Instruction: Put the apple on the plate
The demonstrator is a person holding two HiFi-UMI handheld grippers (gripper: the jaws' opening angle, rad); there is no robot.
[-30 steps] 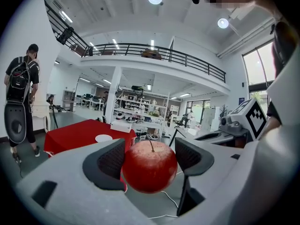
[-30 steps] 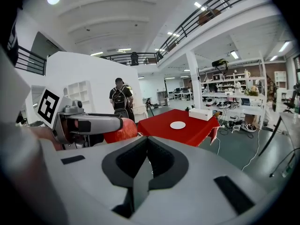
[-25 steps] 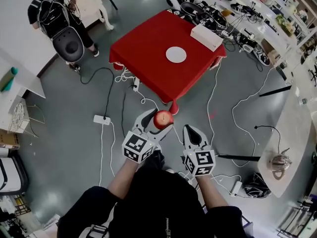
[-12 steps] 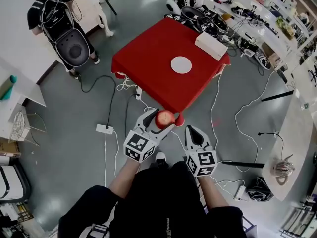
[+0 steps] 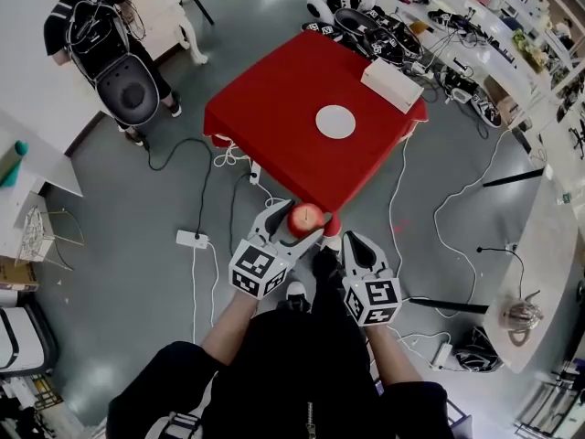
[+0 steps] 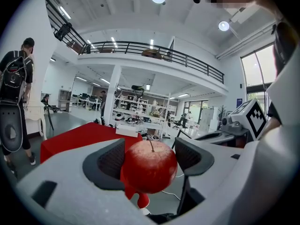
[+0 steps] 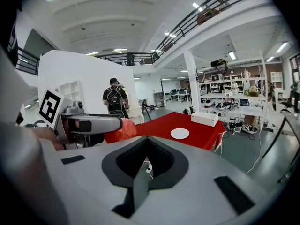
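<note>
A red apple (image 5: 305,218) is clamped between the jaws of my left gripper (image 5: 294,222), held above the floor just short of the red table's near corner. In the left gripper view the apple (image 6: 150,166) fills the gap of the left gripper (image 6: 149,159), stem up. The white round plate (image 5: 335,122) lies in the middle of the red table (image 5: 274,108), some way ahead. It shows small in the right gripper view too, as the plate (image 7: 180,133). My right gripper (image 5: 355,248) is beside the left one, jaws closed together with nothing in them.
A white box (image 5: 393,84) sits at the table's far right edge. Cables and a power strip (image 5: 193,240) run across the grey floor around the table. A person with a backpack (image 5: 91,26) stands far left by a chair. Cluttered benches (image 5: 475,44) line the right side.
The table and plate have drawn slightly closer in the head view over the last second. The apple stays gripped in the left gripper; the right gripper stays alongside.
</note>
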